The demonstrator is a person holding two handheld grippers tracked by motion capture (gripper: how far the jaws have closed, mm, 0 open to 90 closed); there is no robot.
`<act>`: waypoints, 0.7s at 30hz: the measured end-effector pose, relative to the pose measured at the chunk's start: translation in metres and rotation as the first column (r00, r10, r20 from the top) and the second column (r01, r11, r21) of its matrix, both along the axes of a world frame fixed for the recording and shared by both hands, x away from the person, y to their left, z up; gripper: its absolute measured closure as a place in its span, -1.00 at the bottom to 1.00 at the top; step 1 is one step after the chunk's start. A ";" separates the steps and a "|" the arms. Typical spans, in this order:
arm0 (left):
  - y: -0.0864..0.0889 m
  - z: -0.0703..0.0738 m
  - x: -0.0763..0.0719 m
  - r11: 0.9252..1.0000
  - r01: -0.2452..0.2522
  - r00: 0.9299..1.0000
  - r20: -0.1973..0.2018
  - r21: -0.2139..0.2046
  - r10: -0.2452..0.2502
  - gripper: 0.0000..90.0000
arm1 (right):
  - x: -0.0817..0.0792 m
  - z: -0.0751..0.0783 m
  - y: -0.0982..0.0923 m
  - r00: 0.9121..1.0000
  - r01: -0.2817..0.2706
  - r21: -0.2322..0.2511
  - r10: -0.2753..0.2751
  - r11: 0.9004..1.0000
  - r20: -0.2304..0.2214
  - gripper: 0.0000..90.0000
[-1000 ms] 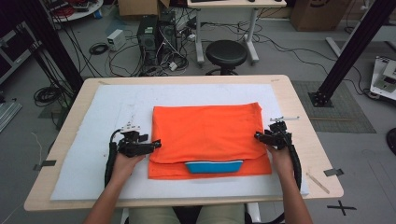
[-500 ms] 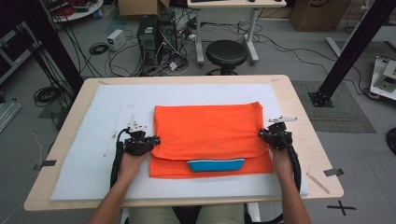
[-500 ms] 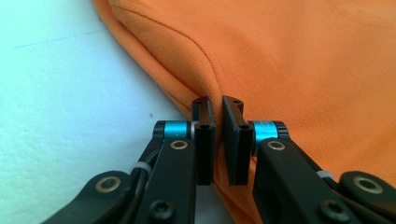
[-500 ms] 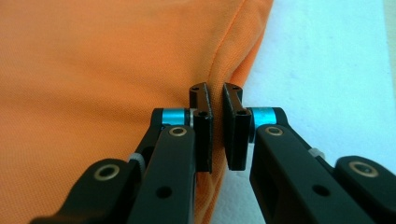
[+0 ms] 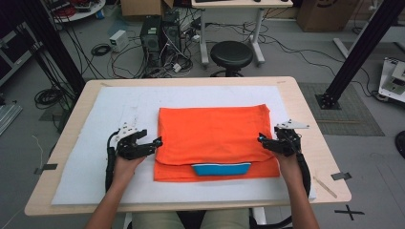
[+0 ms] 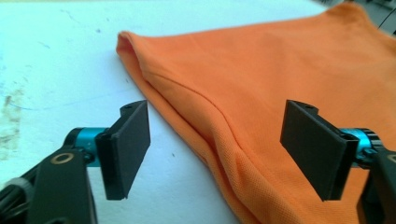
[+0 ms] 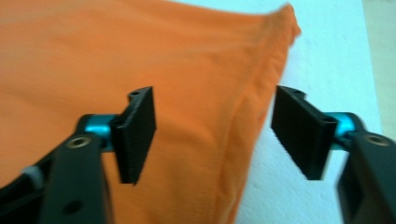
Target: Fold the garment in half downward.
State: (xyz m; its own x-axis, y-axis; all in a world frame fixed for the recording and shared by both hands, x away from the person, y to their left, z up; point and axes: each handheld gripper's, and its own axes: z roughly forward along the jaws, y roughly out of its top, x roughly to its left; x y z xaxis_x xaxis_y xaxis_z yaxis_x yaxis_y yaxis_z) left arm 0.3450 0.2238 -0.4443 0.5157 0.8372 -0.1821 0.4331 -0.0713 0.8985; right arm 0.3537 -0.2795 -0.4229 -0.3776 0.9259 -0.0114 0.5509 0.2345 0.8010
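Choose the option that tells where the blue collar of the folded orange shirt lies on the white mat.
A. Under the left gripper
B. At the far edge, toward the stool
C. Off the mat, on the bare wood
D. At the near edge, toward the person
D: in the high view the blue collar peeks out at the near edge of the folded orange shirt, between the person's forearms.

A black round stool [image 5: 231, 55] stands on the grey floor [image 5: 296, 52] just beyond the far edge of the wooden table [image 5: 305, 102], near the legs of a white desk [image 5: 206, 33]. Left of the stool sit dark computer towers [image 5: 160, 36] amid tangled black cables [image 5: 100, 50]. A black slanted post [image 5: 360, 50] rises at the right, and a black tape cross [image 5: 351, 211] marks the floor.
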 end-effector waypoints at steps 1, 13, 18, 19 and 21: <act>0.003 0.000 -0.001 1.000 0.005 1.000 0.013 -0.010 -0.005 -0.48 | -0.001 0.001 0.000 1.000 -0.011 0.007 0.011 1.000 0.009 -0.39; 0.019 0.006 -0.008 1.000 0.021 0.992 0.125 -0.020 -0.018 -0.49 | -0.008 0.005 0.003 0.997 -0.060 0.025 0.059 0.998 0.045 -0.52; 0.020 0.005 -0.008 1.000 0.007 0.995 0.103 -0.018 -0.005 -0.59 | -0.011 0.003 0.002 0.997 -0.061 0.028 0.060 0.998 0.040 -0.52; 0.019 0.005 -0.008 1.000 0.007 0.994 0.107 -0.014 -0.005 -0.58 | -0.011 0.003 0.002 0.997 -0.061 0.030 0.059 0.998 0.040 -0.52; 0.018 0.005 -0.008 1.000 0.010 0.994 0.109 -0.009 -0.009 -0.58 | -0.012 0.003 0.001 0.997 -0.061 0.035 0.059 0.998 0.039 -0.52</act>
